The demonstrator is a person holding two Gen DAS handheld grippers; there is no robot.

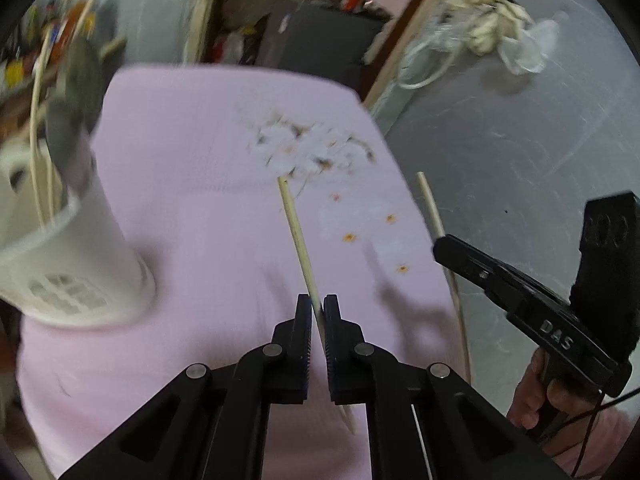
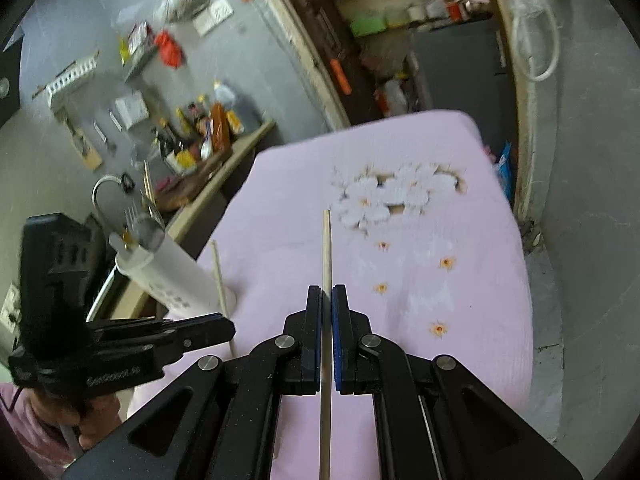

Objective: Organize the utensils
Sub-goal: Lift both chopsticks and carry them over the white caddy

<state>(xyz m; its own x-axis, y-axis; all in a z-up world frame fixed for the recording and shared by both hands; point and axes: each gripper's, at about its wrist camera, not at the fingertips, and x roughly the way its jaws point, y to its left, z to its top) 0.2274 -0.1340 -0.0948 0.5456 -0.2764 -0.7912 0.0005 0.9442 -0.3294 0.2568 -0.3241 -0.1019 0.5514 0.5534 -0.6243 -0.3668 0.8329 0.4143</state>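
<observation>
My left gripper (image 1: 318, 306) is shut on a pale wooden chopstick (image 1: 298, 240) that points forward over the pink flowered cloth (image 1: 192, 184). My right gripper (image 2: 327, 296) is shut on a second chopstick (image 2: 326, 248), held above the same cloth. In the left wrist view the right gripper (image 1: 440, 242) shows at the right with its chopstick (image 1: 430, 204). In the right wrist view the left gripper (image 2: 230, 326) shows at the left with its chopstick (image 2: 219, 276). A white perforated utensil holder (image 1: 76, 248) stands on the cloth's left side; it also shows in the right wrist view (image 2: 172, 276) with a fork, spoon and chopsticks in it.
The pink cloth (image 2: 460, 300) covers a small table. Grey floor (image 1: 520, 140) lies to the right with a pile of cords and plastic (image 1: 488, 24). A cluttered shelf with bottles (image 2: 208, 128) stands beyond the table's left side.
</observation>
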